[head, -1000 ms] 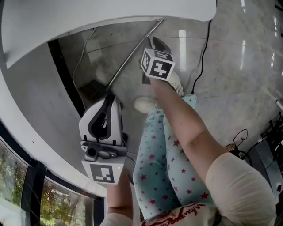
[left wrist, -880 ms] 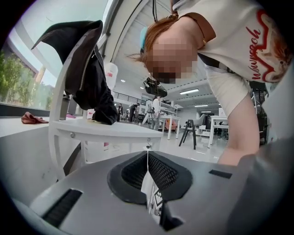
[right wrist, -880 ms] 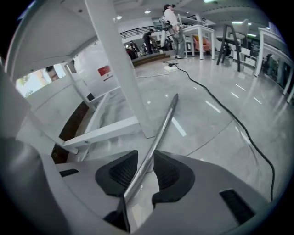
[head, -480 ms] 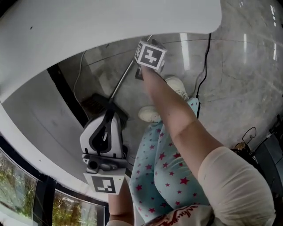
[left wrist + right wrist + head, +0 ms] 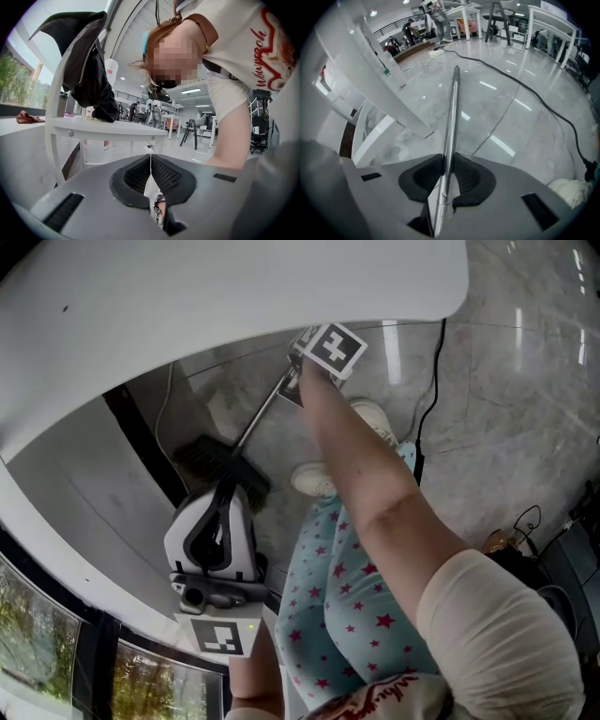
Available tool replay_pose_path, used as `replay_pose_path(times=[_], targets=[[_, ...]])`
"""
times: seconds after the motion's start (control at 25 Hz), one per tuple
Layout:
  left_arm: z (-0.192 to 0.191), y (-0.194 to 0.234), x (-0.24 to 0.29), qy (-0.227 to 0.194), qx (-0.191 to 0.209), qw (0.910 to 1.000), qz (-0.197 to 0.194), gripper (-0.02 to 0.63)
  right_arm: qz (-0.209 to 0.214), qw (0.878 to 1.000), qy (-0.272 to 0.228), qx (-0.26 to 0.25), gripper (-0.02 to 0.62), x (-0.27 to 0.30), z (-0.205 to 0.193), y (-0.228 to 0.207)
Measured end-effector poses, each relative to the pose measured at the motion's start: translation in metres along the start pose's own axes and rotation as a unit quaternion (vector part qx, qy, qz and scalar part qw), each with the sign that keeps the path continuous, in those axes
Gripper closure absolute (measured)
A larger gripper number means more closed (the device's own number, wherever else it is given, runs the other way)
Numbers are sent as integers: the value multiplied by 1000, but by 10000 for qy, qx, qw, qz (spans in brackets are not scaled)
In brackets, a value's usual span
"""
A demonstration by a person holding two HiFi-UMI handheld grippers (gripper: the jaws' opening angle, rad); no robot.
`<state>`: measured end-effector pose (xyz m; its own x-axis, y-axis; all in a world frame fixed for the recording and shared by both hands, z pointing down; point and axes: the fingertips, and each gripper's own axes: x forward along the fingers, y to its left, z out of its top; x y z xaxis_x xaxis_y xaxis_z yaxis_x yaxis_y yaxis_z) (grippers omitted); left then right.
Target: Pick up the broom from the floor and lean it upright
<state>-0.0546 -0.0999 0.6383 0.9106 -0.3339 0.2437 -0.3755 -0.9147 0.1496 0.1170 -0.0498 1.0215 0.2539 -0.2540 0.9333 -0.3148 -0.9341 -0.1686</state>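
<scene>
The right gripper (image 5: 446, 174) is clamping the broom (image 5: 452, 112) by its metal handle, its jaws having just been closing onto it. The broom is slanting over the floor (image 5: 511, 418), its brush (image 5: 223, 465) sitting under the table's (image 5: 234, 306) edge, just ahead of the left gripper (image 5: 150, 172), whose jaws are pressing together, empty.

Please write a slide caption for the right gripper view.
Right gripper: jaws, just closed further, grip the metal broom handle over the marble floor.

Table (image 5: 234, 296) seemingly close above broom (image 5: 258, 418)

Left gripper (image 5: 150, 164), jaws together
</scene>
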Motion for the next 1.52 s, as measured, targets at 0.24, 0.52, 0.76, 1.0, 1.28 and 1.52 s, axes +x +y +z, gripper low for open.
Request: replay_pose_path(times=[0.24, 0.52, 0.76, 1.0, 1.28, 1.52], targets=[[46, -31, 5, -27, -63, 9998, -195, 585, 148, 9964, -422, 716, 505, -91, 12, -37], [135, -89, 15, -257, -63, 9976, -644, 585, 1747, 9785, -1083, 190, 509, -245, 61, -10], [221, -108, 8, -643, 139, 9964, -539, 586, 2749, 9422, -1631, -1008, 509, -366, 112, 36], [262, -105, -3, -369, 63, 9993, -93, 586, 3247, 8839, -2102, -2628, 508, -467, 129, 78], [283, -106, -36, 93, -177, 9989, 421, 586, 3457, 8316, -2237, -3727, 505, -540, 133, 93], [313, -97, -75, -106, -431, 9918, 1202, 586, 4173, 7355, -2234, -4848, 506, -605, 128, 137]])
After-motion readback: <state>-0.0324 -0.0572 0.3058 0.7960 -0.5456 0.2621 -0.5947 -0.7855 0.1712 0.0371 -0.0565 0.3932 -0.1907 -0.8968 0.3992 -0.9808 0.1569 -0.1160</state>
